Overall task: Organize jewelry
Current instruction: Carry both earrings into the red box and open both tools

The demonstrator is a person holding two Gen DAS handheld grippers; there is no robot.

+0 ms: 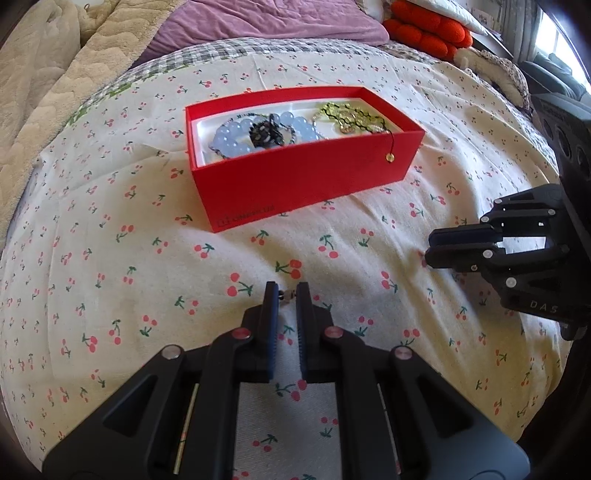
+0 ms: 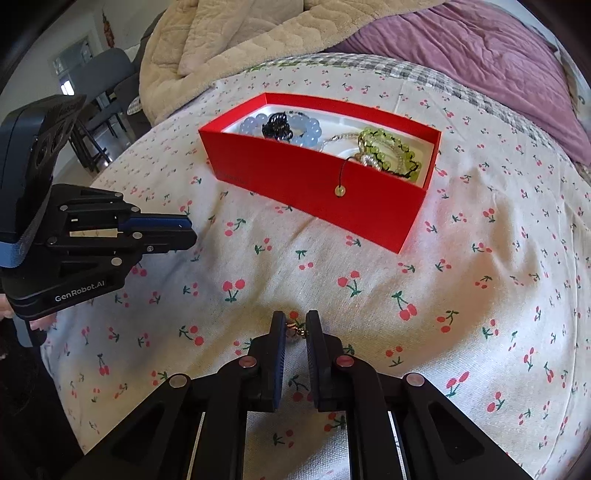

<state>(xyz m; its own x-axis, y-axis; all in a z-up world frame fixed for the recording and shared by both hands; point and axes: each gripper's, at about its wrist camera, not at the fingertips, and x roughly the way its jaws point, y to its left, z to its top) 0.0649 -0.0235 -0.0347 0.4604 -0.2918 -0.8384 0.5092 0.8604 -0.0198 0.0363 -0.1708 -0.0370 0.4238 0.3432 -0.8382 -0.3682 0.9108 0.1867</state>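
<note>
A red box (image 1: pixel 295 173) (image 2: pixel 314 184) sits on the cherry-print bedspread. Inside lie a blue bead bracelet (image 1: pixel 236 138) (image 2: pixel 306 129), a black ornament (image 1: pixel 264 133) (image 2: pixel 277 125) and a green bead bracelet (image 1: pixel 351 114) (image 2: pixel 391 151); its black cord with a bead (image 1: pixel 389 157) (image 2: pixel 340 191) hangs over the box's wall. My left gripper (image 1: pixel 287 293) is nearly shut on a small dark jewelry piece (image 1: pixel 286 295). My right gripper (image 2: pixel 296 328) is nearly shut on a small gold-brown jewelry piece (image 2: pixel 295 330). Both are near the box's front, above the bedspread.
The bedspread (image 1: pixel 147 258) covers a rounded bed. A beige quilt (image 1: pixel 44 92) and purple blanket (image 1: pixel 277 22) lie behind the box. An orange cushion (image 1: pixel 424 33) is at the far right. Chairs (image 2: pixel 107 92) stand beyond the bed's left edge.
</note>
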